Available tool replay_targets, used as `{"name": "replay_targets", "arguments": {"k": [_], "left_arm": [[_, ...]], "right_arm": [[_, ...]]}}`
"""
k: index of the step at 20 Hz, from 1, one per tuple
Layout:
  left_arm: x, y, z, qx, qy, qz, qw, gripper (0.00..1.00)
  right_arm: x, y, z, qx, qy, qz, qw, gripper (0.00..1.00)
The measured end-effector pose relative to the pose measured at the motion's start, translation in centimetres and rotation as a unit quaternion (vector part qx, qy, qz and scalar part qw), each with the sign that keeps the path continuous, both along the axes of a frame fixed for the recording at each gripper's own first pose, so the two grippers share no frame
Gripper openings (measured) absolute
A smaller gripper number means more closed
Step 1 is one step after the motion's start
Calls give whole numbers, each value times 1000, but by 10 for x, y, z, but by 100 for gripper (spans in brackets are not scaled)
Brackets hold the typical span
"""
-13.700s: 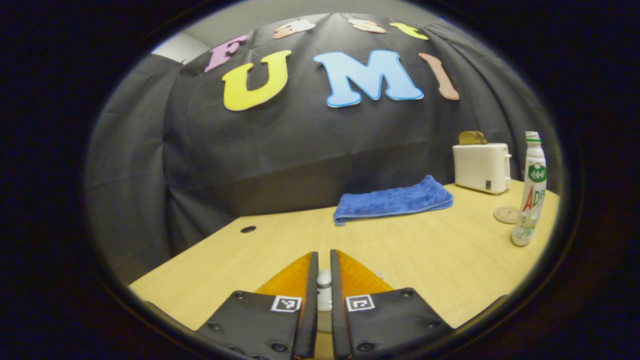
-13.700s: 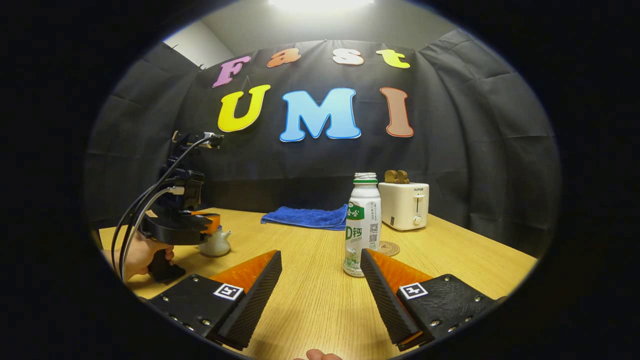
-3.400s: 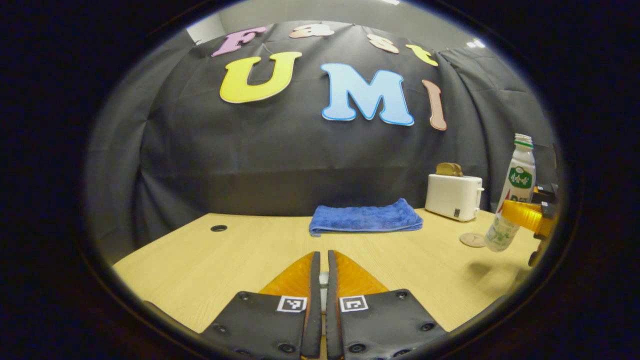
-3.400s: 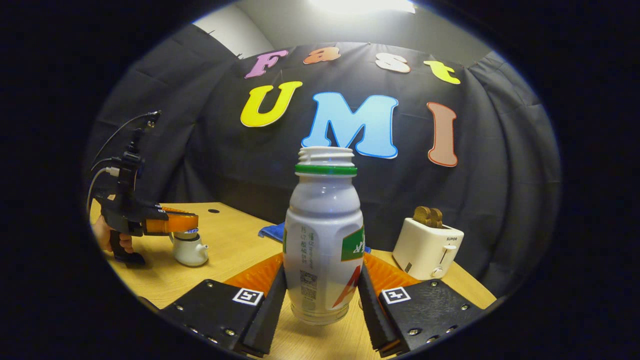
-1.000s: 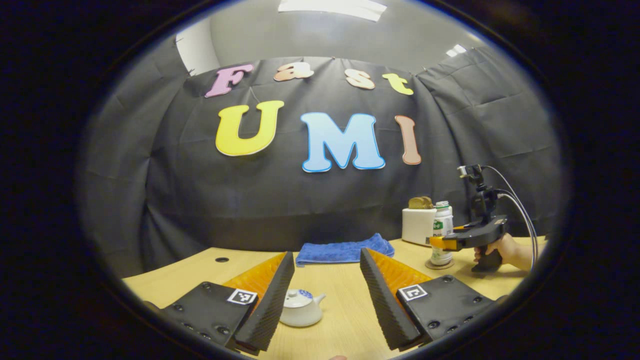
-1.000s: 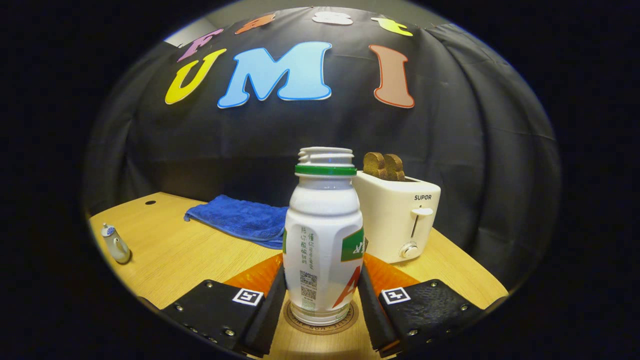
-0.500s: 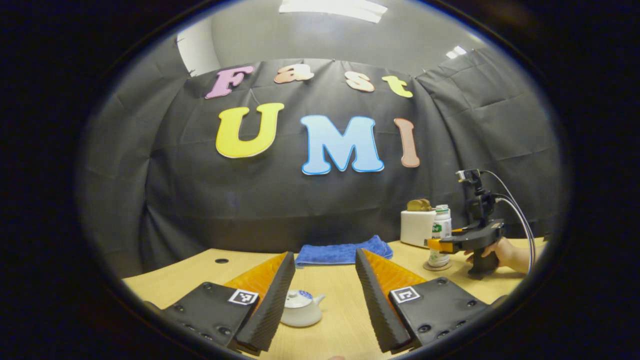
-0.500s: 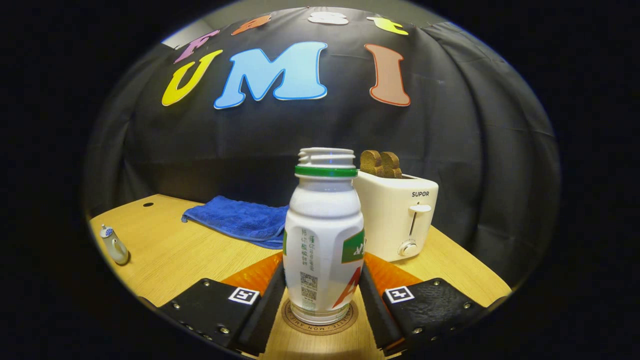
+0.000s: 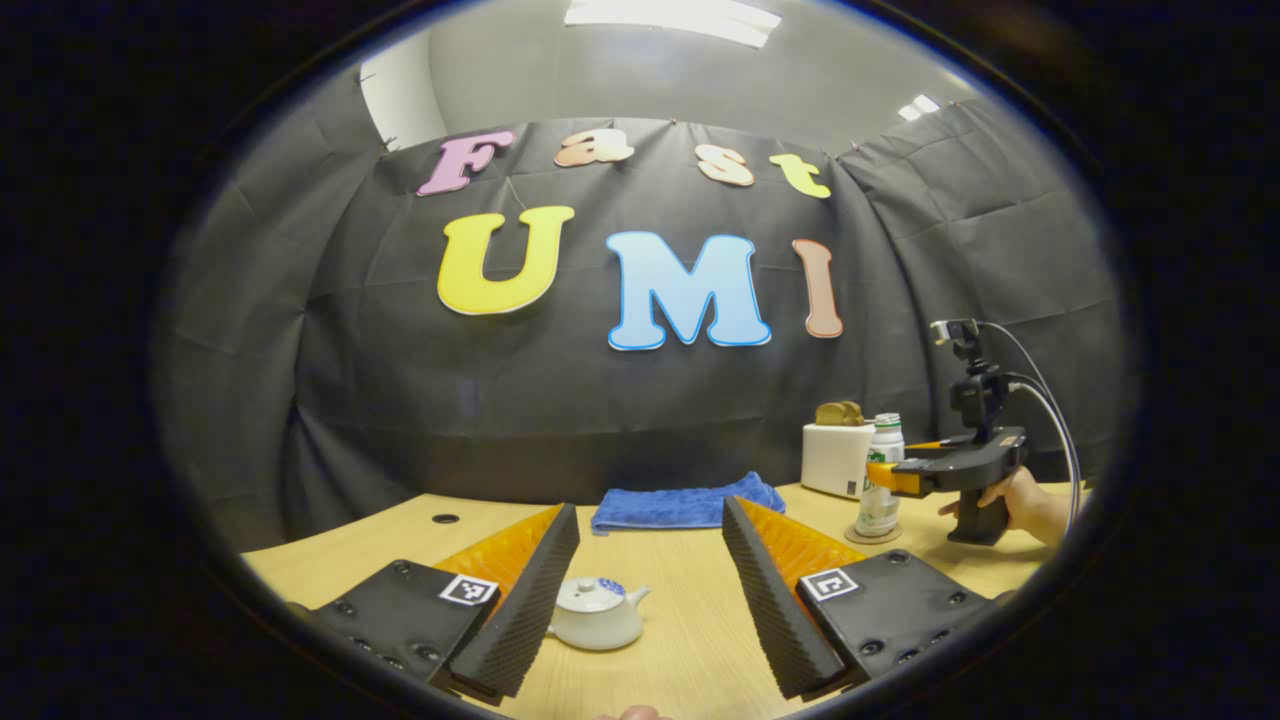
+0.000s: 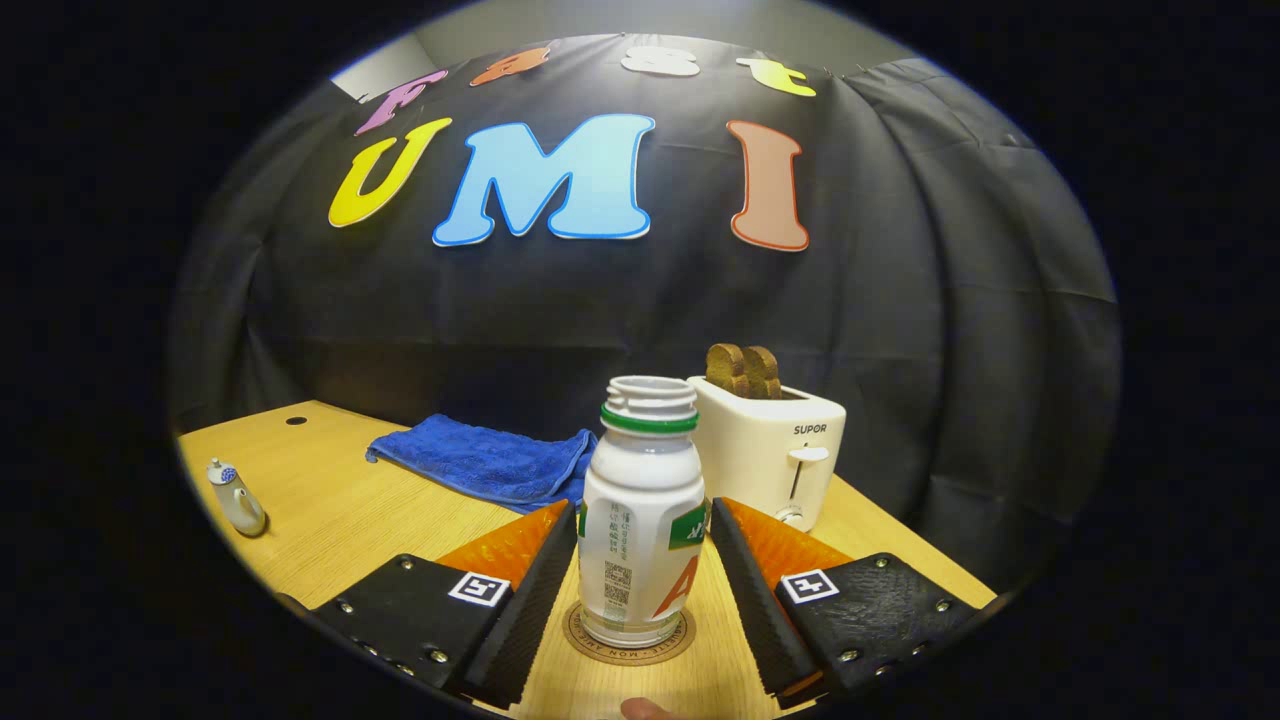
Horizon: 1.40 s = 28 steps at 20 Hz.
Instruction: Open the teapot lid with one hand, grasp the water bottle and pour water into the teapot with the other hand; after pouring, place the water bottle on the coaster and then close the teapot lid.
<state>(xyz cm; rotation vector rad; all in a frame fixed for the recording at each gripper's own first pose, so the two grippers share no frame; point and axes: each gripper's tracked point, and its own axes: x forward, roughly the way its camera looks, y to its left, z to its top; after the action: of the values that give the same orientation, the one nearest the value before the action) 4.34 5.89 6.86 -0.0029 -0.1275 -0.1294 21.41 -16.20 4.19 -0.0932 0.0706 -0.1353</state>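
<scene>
Wooden table (image 10: pixel 330 520) carries the water bottle (image 10: pixel 640 520) upright on its coaster (image 10: pixel 628 632), so the right gripper (image 10: pixel 640 580) stands released; left gripper (image 9: pixel 648 590), spread wide, frames the lidded teapot (image 9: pixel 597 613).

Light wooden table (image 10: pixel 380 520), teapot (image 9: pixel 597 613), blue towel (image 10: pixel 480 462), toaster (image 10: pixel 768 448), coaster (image 10: pixel 628 634) apparently cork, under bottle (image 10: pixel 642 520)

left claw (image 9: pixel 650 590): fingers spread | right claw (image 10: pixel 643 575): fingers parted, level
</scene>
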Motion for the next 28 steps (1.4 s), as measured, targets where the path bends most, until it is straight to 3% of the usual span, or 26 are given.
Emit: {"name": "replay_targets", "arguments": {"k": [4, 10, 16, 19, 25, 28], "left_arm": [[-9, -6, -3, -2, 5, -3, 1000, 100], [-14, -34, -25, -14, 29, -16, 999, 100], [-23, -64, -39, -20, 29, -3, 999, 100], [-33, -79, -50, -11, 31, -3, 999, 100], [-41, -91, -73, 3, 59, 2, 998, 100], [-45, -83, -72, 3, 60, 24, 998, 100]], "right_arm": [[-33, 11, 14, 9, -9, 10, 1000, 83], [-113, 72, 41, 34, -44, 59, 997, 83], [-160, 112, 21, 60, -49, 31, 996, 83], [-178, 129, 0, 44, -49, 23, 998, 83], [-193, 131, -44, 46, -22, 5, 999, 83], [-200, 124, -36, 56, -39, -8, 998, 83]]}}
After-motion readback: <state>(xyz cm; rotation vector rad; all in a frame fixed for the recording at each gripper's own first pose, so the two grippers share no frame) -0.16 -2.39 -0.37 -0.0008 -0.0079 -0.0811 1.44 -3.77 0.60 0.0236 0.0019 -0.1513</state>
